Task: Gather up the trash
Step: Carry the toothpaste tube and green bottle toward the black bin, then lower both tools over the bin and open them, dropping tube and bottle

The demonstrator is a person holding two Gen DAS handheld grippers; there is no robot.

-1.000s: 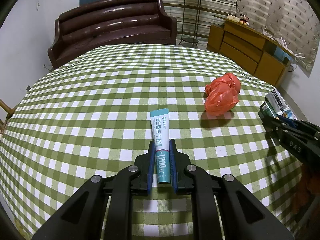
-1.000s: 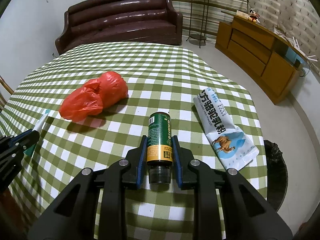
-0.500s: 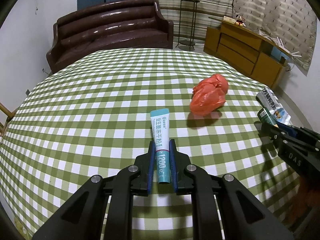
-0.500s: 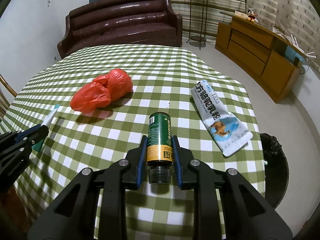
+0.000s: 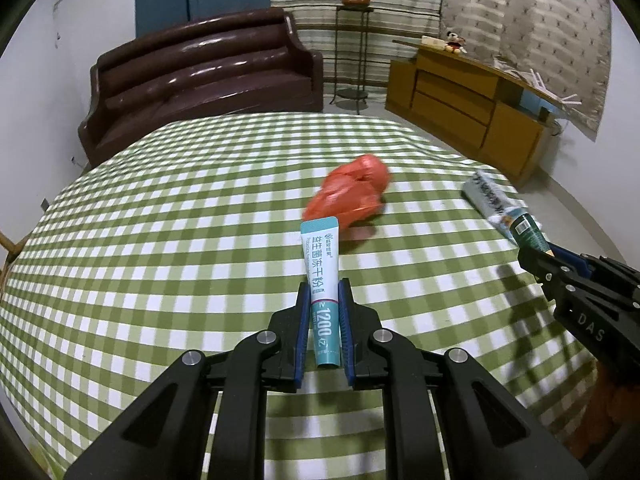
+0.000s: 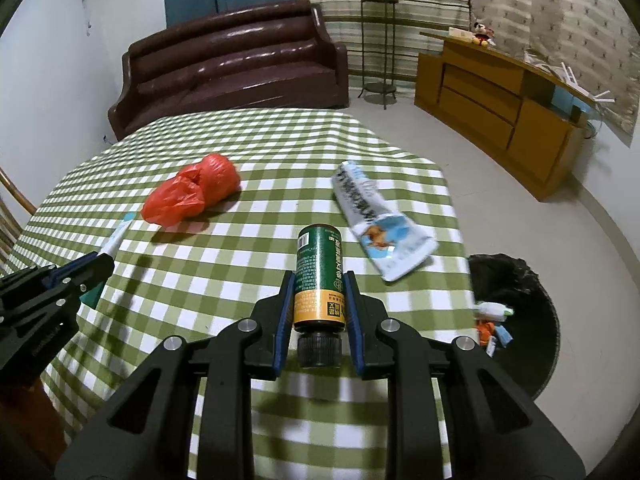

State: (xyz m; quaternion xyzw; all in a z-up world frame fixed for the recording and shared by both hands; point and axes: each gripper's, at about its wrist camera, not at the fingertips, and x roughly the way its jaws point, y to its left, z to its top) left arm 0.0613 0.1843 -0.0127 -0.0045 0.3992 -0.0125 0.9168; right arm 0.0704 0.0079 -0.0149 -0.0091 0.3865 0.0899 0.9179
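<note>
Bin (image 6: 516, 280) lies right of the right gripper (image 6: 319, 304), nearer arm, pinching bottle (image 6: 319, 276); left gripper (image 5: 324, 320) pinches sachet (image 5: 322, 280) lengthwise.

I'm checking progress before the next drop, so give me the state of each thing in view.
Left claw: shut on the teal sachet, held off the table.
Right claw: shut on the green bottle, cap toward the camera.
Red plastic bag: crumpled, lying loose on the tablecloth.
White pouch: flat on the cloth, untouched.
Black bin: open, some litter already inside.
</note>
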